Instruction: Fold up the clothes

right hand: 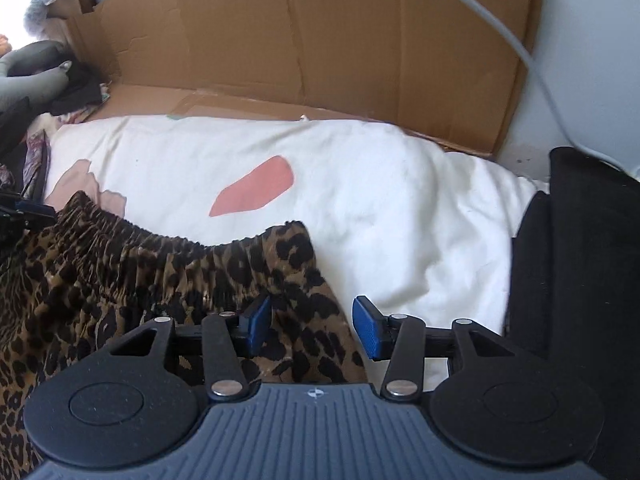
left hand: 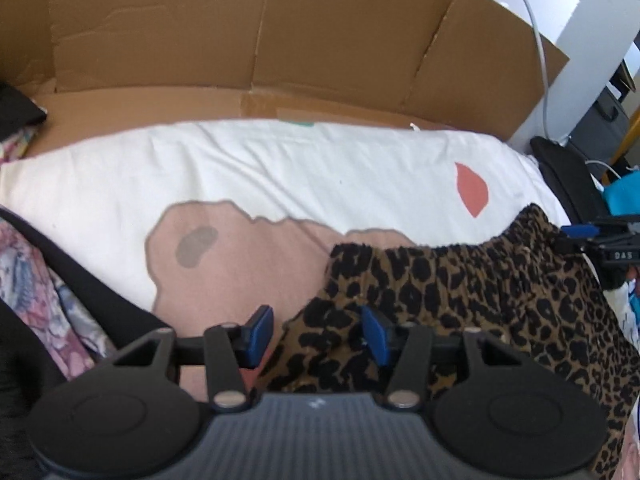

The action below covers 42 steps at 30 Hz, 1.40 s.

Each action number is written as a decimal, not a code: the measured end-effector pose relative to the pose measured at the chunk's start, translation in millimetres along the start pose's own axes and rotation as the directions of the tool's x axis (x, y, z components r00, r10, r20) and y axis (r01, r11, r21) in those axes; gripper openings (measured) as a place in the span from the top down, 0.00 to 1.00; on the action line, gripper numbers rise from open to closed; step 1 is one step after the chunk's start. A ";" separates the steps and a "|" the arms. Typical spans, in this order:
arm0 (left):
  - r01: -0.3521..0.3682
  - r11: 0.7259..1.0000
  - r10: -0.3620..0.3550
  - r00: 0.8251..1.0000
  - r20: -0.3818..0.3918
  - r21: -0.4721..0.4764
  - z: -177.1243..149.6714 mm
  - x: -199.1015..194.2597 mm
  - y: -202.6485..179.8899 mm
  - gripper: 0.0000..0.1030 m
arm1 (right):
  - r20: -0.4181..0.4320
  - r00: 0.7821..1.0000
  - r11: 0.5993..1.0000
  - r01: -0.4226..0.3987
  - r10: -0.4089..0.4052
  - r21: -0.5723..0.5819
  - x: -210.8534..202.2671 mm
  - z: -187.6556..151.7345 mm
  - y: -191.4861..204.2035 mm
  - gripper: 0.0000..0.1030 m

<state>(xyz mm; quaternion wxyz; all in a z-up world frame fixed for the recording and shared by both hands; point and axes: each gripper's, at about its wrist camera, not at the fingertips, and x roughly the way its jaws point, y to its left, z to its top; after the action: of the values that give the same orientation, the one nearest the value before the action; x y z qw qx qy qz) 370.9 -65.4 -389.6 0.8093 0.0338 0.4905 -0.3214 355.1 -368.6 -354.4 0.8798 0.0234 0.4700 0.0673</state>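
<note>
A leopard-print garment [left hand: 480,292] with a gathered elastic waistband lies on a white duvet [left hand: 280,168]. My left gripper [left hand: 316,334] is open over the garment's left corner, with a fold of the fabric rising between its blue pads [left hand: 259,332]. My right gripper [right hand: 312,326] is open over the garment's right edge [right hand: 304,280], one pad above the print and the other above the white cover. Each gripper shows in the other's view: the right gripper [left hand: 600,240] at the waistband's far end, the left gripper [right hand: 24,212] at the frame's left edge.
A flattened cardboard sheet [left hand: 260,40] stands behind the duvet. The duvet has a pink patch [left hand: 240,256] and a coral shape [right hand: 256,188]. Floral and black clothes [left hand: 44,280] lie to the left. A black cushion [right hand: 580,260] sits at the right, under a grey cable [right hand: 500,28].
</note>
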 end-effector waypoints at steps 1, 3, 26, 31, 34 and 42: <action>0.009 1.000 -0.009 1.000 0.004 -0.010 -1.9 0.7 1.9 0.51 | -0.007 1.000 1.000 -0.009 0.009 0.007 2.7 0.1 0.1 0.49; 0.012 1.000 -0.012 1.000 0.004 -0.012 -6.3 3.0 1.2 0.51 | -0.023 0.999 1.000 -0.023 0.023 0.011 8.1 0.3 1.5 0.49; -0.150 0.980 0.133 0.983 0.124 0.134 2.2 -20.3 -33.2 0.94 | 0.066 0.998 1.000 -0.002 0.004 -0.028 -5.8 9.0 10.8 0.97; -0.195 0.974 0.174 0.970 0.170 0.117 16.4 -19.0 -33.9 0.94 | 0.086 0.996 0.999 0.025 -0.021 -0.043 -4.2 17.8 14.8 0.97; -0.205 0.971 0.185 0.970 0.161 0.120 20.1 -7.1 -34.1 0.94 | 0.078 0.996 0.997 0.056 -0.053 -0.046 2.9 20.0 13.8 0.97; -0.237 0.967 0.226 0.967 0.115 0.091 24.0 18.4 -29.6 0.93 | 0.031 0.993 0.992 0.118 -0.117 -0.034 27.2 24.4 12.8 0.95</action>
<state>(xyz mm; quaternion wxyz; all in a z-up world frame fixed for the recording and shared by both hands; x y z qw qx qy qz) 378.8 -106.7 -384.5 0.8629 0.1163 0.4231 -0.2508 389.0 -351.6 -361.8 0.8892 -0.0192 0.4565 0.0233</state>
